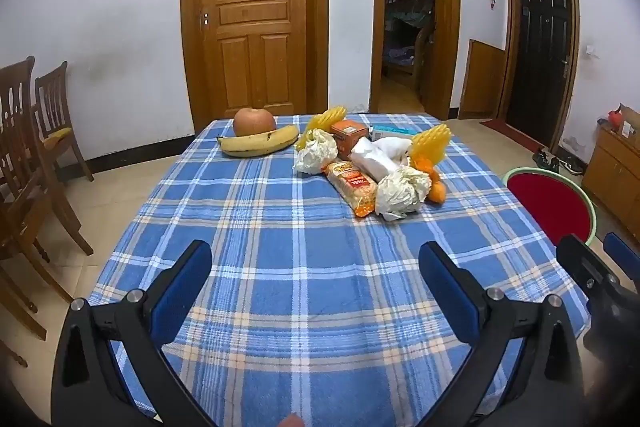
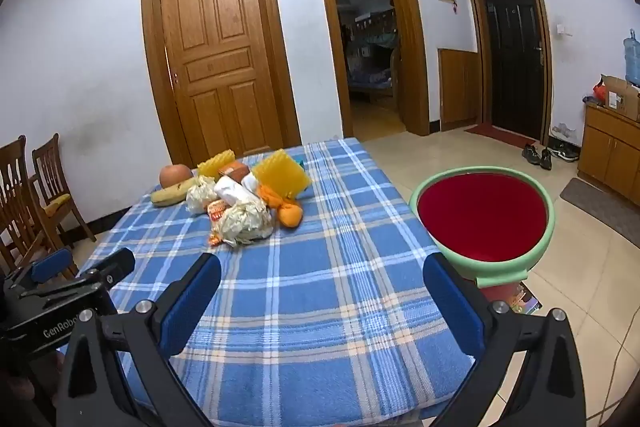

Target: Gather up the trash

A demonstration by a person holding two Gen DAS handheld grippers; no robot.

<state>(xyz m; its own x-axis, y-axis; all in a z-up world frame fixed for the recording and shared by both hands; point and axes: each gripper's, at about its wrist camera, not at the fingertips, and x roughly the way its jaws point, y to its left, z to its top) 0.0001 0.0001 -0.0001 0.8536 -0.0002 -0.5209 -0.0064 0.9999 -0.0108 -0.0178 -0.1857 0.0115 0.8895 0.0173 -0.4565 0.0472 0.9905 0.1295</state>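
A heap of trash lies at the far middle of the blue plaid tablecloth (image 1: 280, 267): crumpled paper balls (image 1: 402, 193) (image 2: 244, 223), an orange snack wrapper (image 1: 354, 189), a white tissue pack (image 1: 374, 159), yellow foam nets (image 1: 432, 143) (image 2: 280, 175), orange peel (image 2: 290, 215) and a small orange box (image 1: 349, 133). A green bin with a red liner (image 2: 484, 215) (image 1: 550, 203) stands off the table's right side. My left gripper (image 1: 316, 267) and right gripper (image 2: 322, 281) hover open over the near cloth, well short of the heap, nothing between their blue pads.
An apple (image 1: 255, 121) and a banana (image 1: 258, 143) lie at the table's far left. Wooden chairs (image 1: 28, 147) stand at the left. A wooden cabinet (image 2: 612, 151) with a cardboard box and shoes (image 2: 538, 155) are on the right. Doors line the far wall.
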